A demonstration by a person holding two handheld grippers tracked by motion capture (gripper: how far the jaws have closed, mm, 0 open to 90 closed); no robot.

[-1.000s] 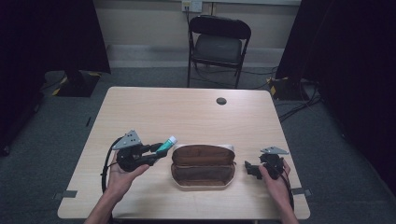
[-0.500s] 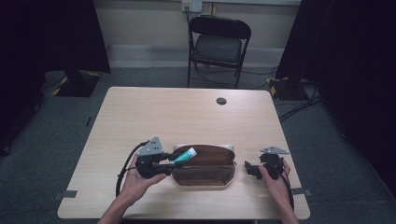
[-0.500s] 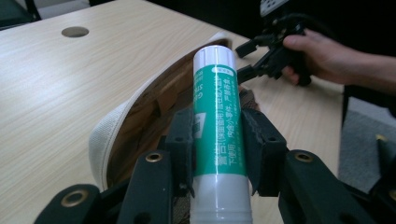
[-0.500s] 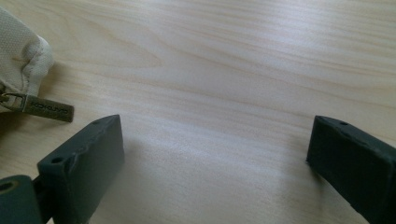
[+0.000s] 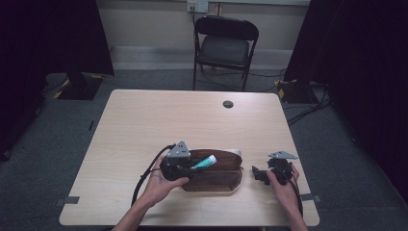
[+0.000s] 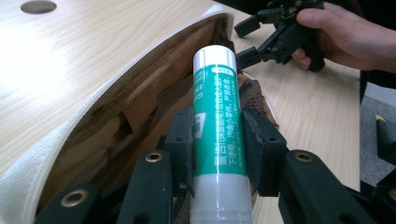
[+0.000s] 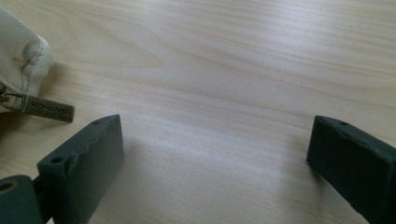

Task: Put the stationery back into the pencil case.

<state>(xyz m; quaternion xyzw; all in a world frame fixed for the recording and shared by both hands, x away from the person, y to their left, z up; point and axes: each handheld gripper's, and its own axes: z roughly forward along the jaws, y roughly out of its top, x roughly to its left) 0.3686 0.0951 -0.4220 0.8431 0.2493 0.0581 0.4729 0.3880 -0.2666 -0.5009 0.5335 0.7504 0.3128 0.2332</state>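
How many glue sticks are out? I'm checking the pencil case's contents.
1: the glue stick is clamped in the left gripper over the open pencil case. More may be hidden inside.

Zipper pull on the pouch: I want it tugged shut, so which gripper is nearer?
Right. The right gripper is open just beside the zipper pull; the left gripper holds a glue stick over the pouch.

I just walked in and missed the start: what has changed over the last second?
The left gripper, shut on the green glue stick, moved right from beside the open pencil case to over it, the stick's tip now pointing into the opening. The right gripper stayed open on the table right of the case, which did not move.
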